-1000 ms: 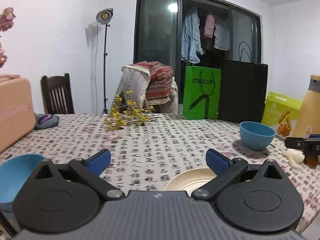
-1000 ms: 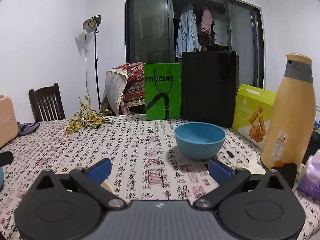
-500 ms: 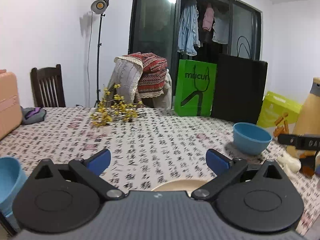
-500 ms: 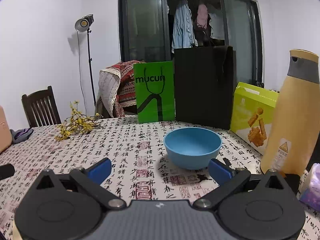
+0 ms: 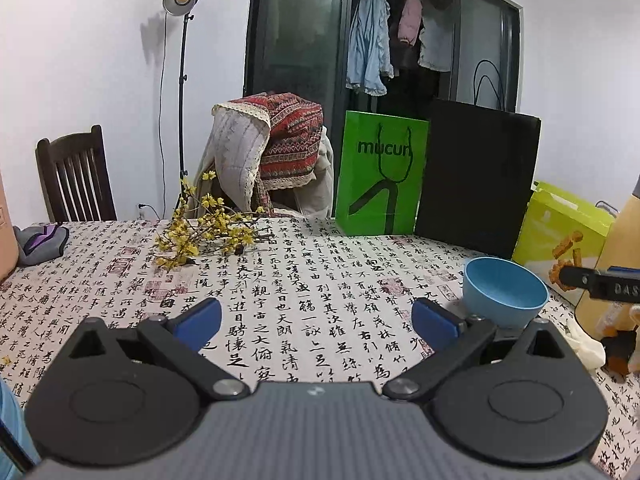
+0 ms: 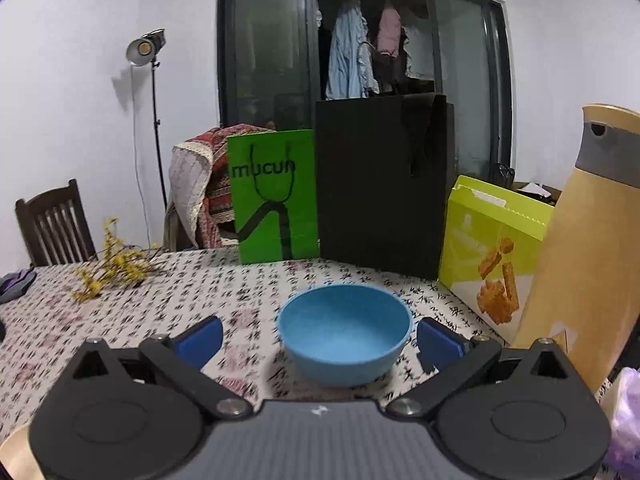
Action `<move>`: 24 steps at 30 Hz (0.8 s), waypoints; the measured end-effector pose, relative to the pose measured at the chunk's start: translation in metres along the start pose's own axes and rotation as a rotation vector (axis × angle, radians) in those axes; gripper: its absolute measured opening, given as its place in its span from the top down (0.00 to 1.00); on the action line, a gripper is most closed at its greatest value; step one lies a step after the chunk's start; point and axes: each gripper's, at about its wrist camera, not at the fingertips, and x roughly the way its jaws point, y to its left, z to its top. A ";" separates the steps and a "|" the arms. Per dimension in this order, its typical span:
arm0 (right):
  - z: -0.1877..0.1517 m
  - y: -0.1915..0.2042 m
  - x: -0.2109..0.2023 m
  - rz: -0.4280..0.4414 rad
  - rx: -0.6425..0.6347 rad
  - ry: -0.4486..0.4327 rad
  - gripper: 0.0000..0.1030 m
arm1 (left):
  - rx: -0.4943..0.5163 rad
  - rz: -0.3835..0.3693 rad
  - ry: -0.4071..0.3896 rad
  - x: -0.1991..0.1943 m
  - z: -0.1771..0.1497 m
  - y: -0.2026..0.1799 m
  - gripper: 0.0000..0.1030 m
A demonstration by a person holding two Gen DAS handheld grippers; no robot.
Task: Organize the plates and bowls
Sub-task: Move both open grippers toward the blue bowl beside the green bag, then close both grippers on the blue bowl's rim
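Judging by how things lie, the sorting has barely begun. The right hand-held gripper (image 6: 318, 342) has its blue fingers spread wide apart with nothing between them, and the blue bowl (image 6: 345, 334) sits on the table (image 6: 120, 320) just ahead of it, centred in the lower middle of the right wrist view. The bowl stands upright and alone, not stacked on anything. In the left wrist view the same bowl shows at the right of the frame, and the left hand-held gripper (image 5: 316, 322) is likewise spread apart and empty over bare patterned cloth. A sliver of a second blue bowl (image 5: 12, 432) peeks in at the lower left edge there, and a pale curved edge (image 6: 16, 452) in the lower left corner of the right view may be a plate, though I cannot tell. So nothing looks gathered yet; picking up and stacking all seem left to do.
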 end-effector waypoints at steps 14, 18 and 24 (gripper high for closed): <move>0.024 -0.056 0.098 -0.013 0.057 0.116 0.00 | 0.051 0.074 0.083 0.035 0.023 -0.036 0.00; 0.010 -0.068 0.122 0.003 0.097 0.125 0.00 | 0.052 0.070 0.120 0.047 0.026 -0.052 0.00; -0.002 -0.080 0.139 -0.013 0.085 0.125 0.00 | 0.096 0.049 0.175 0.078 0.027 -0.088 0.00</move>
